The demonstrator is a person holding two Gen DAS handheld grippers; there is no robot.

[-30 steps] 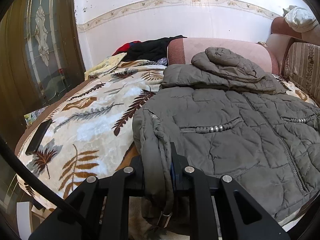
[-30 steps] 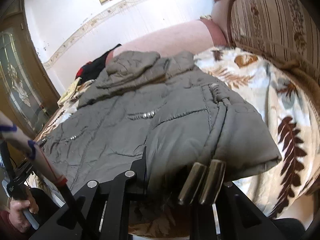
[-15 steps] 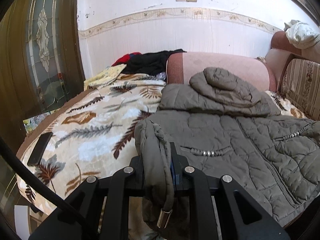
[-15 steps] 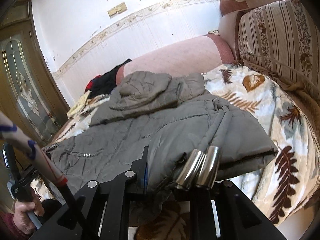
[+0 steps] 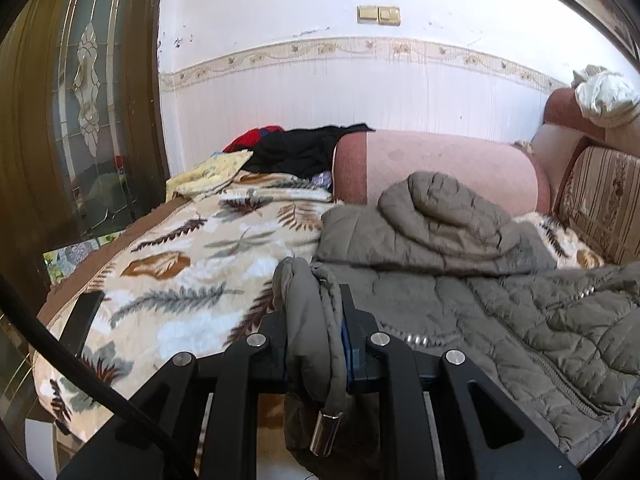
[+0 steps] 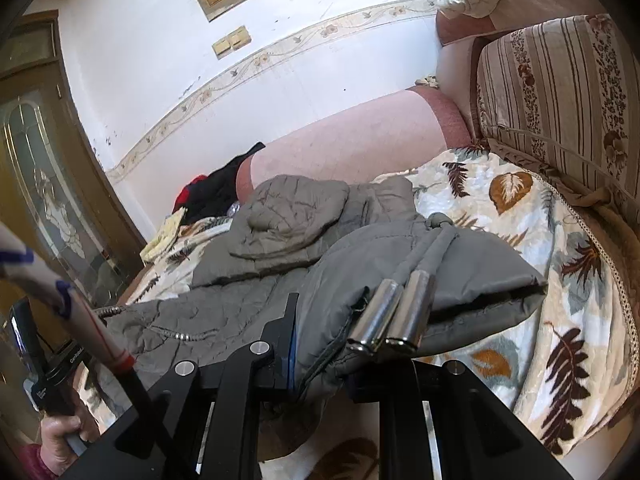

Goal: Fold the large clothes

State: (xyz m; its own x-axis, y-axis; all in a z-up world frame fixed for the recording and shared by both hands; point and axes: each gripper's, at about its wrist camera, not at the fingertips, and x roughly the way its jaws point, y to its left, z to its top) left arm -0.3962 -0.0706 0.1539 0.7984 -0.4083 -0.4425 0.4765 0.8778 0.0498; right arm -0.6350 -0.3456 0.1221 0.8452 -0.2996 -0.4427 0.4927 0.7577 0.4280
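Note:
A grey-green quilted jacket (image 5: pixel 500 312) lies spread on the leaf-patterned blanket (image 5: pixel 180 272), its hood (image 5: pixel 436 208) folded over the collar at the far end. My left gripper (image 5: pixel 316 340) is shut on the jacket's near left hem corner, with a drawcord and metal tip (image 5: pixel 326 432) hanging from it. In the right wrist view, my right gripper (image 6: pixel 324 344) is shut on the near right hem of the jacket (image 6: pixel 280 280). Two metal cord tips (image 6: pixel 392 316) rest over that gripper. Both corners are lifted off the blanket.
A pink bolster (image 5: pixel 436 164) lies behind the hood. Black, red and yellow clothes (image 5: pixel 296 148) are piled at the back left. A dark phone (image 5: pixel 82 320) lies on the blanket's left edge. A striped sofa back (image 6: pixel 560 100) borders the right. A hand (image 6: pixel 60 436) holds the other gripper's handle.
Both grippers have risen, lifting the jacket's near hem corners off the blanket. The hem bunches upward and more of the wall comes into view.

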